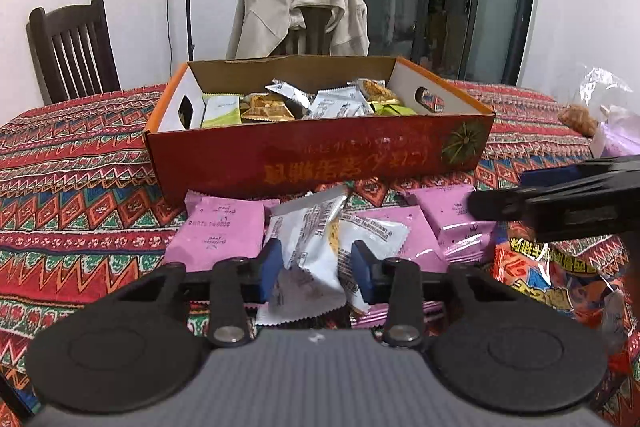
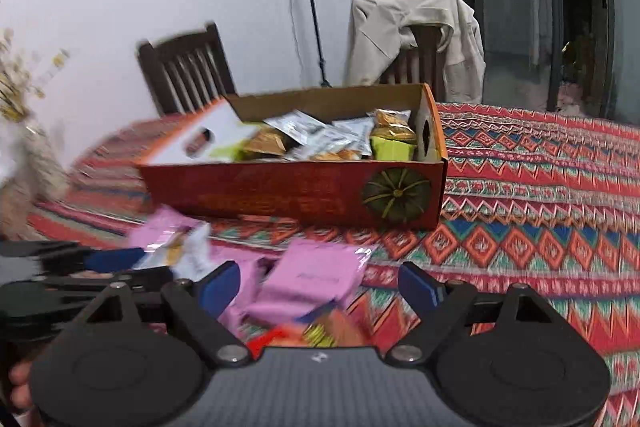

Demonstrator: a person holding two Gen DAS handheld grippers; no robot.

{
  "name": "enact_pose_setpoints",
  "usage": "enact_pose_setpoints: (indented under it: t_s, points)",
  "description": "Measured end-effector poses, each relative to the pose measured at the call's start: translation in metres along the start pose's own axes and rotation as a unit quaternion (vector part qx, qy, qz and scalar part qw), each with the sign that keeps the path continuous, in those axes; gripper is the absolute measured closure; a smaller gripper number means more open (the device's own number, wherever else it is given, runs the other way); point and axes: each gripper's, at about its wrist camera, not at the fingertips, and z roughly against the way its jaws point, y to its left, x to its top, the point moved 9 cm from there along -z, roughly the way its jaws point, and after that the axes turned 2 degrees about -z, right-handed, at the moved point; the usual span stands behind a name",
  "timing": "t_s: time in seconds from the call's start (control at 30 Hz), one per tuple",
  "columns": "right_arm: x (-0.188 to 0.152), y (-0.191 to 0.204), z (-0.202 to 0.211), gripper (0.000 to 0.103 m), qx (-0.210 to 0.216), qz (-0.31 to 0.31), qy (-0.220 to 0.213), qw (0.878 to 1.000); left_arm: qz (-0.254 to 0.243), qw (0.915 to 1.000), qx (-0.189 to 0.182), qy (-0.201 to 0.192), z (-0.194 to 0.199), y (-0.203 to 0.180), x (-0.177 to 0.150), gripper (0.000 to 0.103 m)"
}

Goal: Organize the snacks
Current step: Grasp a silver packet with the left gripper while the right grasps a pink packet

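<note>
While we look along the left gripper, we see its blue pads clamped on the crumpled white foil snack packets, one pad pressing each side of the bundle, just in front of the long red cardboard box that serves as our landmark. No earlier picture tells us how the jaws came to that grip. That open box stands on the red zigzag-patterned tablecloth and already holds a jumble of green, gold and silver-white packets. On the near side of the box lie several flat pink snack packets, touching and overlapping one another, and the white bundle rises from among them. To the near right of the box we see a shiny red and orange printed bag.

From the right wrist view, the right gripper has its blue pads standing well apart, with nothing pressed between them; a blurred pink packet lies on the cloth below the gap, in front of the box. Beyond the box stand a dark wooden slatted chair and a second chair draped with a beige jacket.
</note>
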Motion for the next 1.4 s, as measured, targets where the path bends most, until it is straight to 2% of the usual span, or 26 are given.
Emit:
enact_pose_setpoints:
  t_s: [0.07,0.13,0.2,0.3,0.33,0.4,0.57,0.7,0.77,0.83,1.03,1.1,1.23,1.4]
  points:
    - [-0.001,0.001,-0.019,0.018,-0.009,0.003,0.009,1.0,0.005,1.0,0.0,-0.005,0.0,0.004,-0.003,0.072]
    - [-0.004,0.006,-0.035,0.018,0.0,0.0,0.025,1.0,0.005,1.0,0.002,-0.003,0.0,0.005,-0.003,0.074]
    - [-0.007,0.012,-0.043,0.027,-0.005,0.011,0.031,0.999,0.0,1.0,-0.002,-0.005,0.002,0.005,-0.003,0.076]
    - [-0.011,0.015,-0.052,0.03,-0.015,0.036,0.047,0.998,-0.003,0.9999,-0.013,-0.005,0.006,0.0,-0.002,0.078]
    - [-0.012,0.015,-0.052,0.032,-0.014,0.04,0.05,0.998,-0.004,0.9999,-0.015,-0.005,0.008,-0.001,-0.002,0.078]
    - [-0.014,0.014,-0.05,0.042,-0.013,0.049,0.061,0.997,0.001,0.9997,-0.021,-0.008,0.015,-0.001,0.0,0.078]
    - [-0.024,0.002,-0.032,0.043,-0.016,0.071,0.083,0.994,0.021,0.9983,-0.038,-0.038,0.053,0.003,0.003,0.078]
    - [-0.038,-0.004,-0.01,0.043,-0.01,0.078,0.087,0.993,0.052,0.997,-0.038,-0.043,0.08,0.012,-0.009,0.078]
    - [-0.043,-0.004,0.002,0.043,-0.008,0.077,0.075,0.994,0.064,0.9964,-0.037,-0.041,0.087,0.013,-0.014,0.078]
    - [-0.041,0.0,0.016,0.043,0.006,0.066,0.046,0.997,0.072,0.996,-0.034,-0.041,0.095,0.012,-0.015,0.078]
    - [-0.008,0.011,0.067,0.043,0.026,0.032,-0.06,0.997,0.061,0.9951,-0.038,-0.069,0.133,-0.002,-0.012,0.078]
    - [0.0,0.017,0.091,0.043,0.033,0.031,-0.082,0.996,0.063,0.9944,-0.039,-0.075,0.146,-0.005,-0.014,0.078]
    - [-0.002,0.03,0.14,0.043,0.045,0.05,-0.105,0.992,0.069,0.9942,-0.036,-0.074,0.168,-0.01,-0.029,0.078]
    - [-0.037,0.04,0.184,0.043,0.057,0.049,-0.092,0.993,0.075,0.995,-0.025,-0.06,0.189,-0.016,-0.054,0.078]
